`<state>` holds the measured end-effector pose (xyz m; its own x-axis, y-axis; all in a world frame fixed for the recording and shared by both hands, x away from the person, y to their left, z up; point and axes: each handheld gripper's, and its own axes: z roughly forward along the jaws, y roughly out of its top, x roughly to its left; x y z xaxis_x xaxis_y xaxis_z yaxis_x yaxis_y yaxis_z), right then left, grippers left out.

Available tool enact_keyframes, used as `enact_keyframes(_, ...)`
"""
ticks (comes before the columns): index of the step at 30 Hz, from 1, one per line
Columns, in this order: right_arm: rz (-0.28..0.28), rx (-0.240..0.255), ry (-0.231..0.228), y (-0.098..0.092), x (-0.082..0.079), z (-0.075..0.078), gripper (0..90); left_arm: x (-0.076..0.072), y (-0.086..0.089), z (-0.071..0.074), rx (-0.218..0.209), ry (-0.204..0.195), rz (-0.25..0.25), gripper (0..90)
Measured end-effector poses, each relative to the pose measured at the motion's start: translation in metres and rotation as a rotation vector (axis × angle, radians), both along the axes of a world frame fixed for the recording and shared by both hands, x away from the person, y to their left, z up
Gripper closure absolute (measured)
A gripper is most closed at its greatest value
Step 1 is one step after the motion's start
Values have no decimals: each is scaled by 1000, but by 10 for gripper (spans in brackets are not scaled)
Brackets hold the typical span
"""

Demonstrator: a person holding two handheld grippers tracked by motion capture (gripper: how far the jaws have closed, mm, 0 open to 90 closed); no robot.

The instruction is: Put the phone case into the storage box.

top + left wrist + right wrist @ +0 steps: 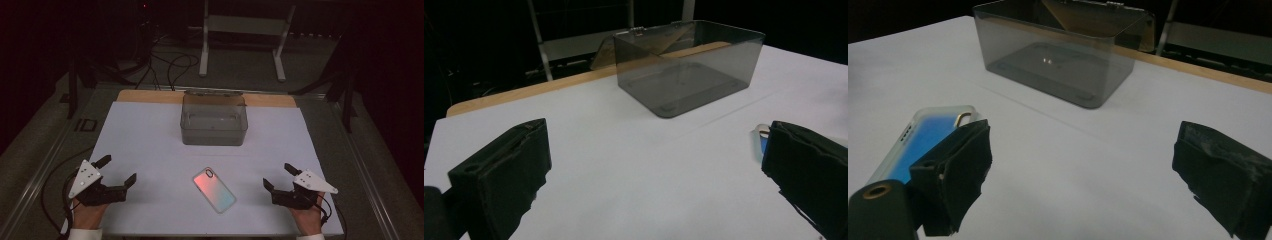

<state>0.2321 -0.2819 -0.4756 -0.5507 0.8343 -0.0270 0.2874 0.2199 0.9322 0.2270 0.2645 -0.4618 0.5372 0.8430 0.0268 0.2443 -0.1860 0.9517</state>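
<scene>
Both hands rest low at the near edge, the left gripper (118, 170) and right gripper (277, 175) spread wide, grasping nothing. The flat iridescent phone case (214, 189) lies between them on bare white sheet; the smoky clear plastic box (214, 120), seemingly empty, stands at twelve o'clock.

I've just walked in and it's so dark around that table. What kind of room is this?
Probably a lab or recording studio, not a home. A white-covered table stands in a blacked-out room, cables trail over the floor behind it, and a person holds two camera-fitted grippers beside a phone and a clear box.
</scene>
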Motion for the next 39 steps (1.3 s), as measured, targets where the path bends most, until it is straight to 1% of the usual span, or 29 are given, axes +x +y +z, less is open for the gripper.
enact_keyframes(3, 3, -2, 0, 1, 0, 0, 88, 0, 0, 0, 0, 3, 2, 2)
enact_keyframes(8, 4, -8, 6, 1, 1, -2, 89, 1, -3, -2, 16, 24, -8, 2)
enact_keyframes(14, 3, -11, 0, 1, 0, -3, 89, 3, -4, -2, 11, 38, -7, 2)
enact_keyframes(15, 3, -10, 0, 1, 0, -3, 89, 4, -5, -2, 15, 41, -10, 2)
enact_keyframes(16, 1, -10, 3, 1, 0, -3, 89, 5, -8, -1, 35, 46, -14, 2)
enact_keyframes(20, 1, -10, 0, 0, 0, -3, 89, 7, -9, 2, 38, 42, -26, 13)
enact_keyframes(26, -2, -9, 2, 0, 0, -3, 89, 12, -11, 5, 67, 49, -39, 8)
enact_keyframes(27, -2, -9, 2, 0, 0, -3, 89, 13, -12, 5, 70, 51, -43, 8)
enact_keyframes(28, 0, -8, 4, 1, 1, -3, 89, 16, -14, 7, 84, 57, -47, 5)
enact_keyframes(30, 3, -10, 0, 2, 1, -3, 89, 17, -14, 7, 88, 57, -50, 5)
enact_keyframes(32, 5, -11, 0, 3, 1, -3, 89, 21, -18, 8, 100, 65, -59, 5)
enact_keyframes(34, 5, -11, 0, 3, 1, -3, 89, 22, -19, 8, 102, 67, -61, 5)
enact_keyframes(39, 3, -8, -3, 1, 1, -2, 89, 30, -24, 9, 108, 90, -71, 5)
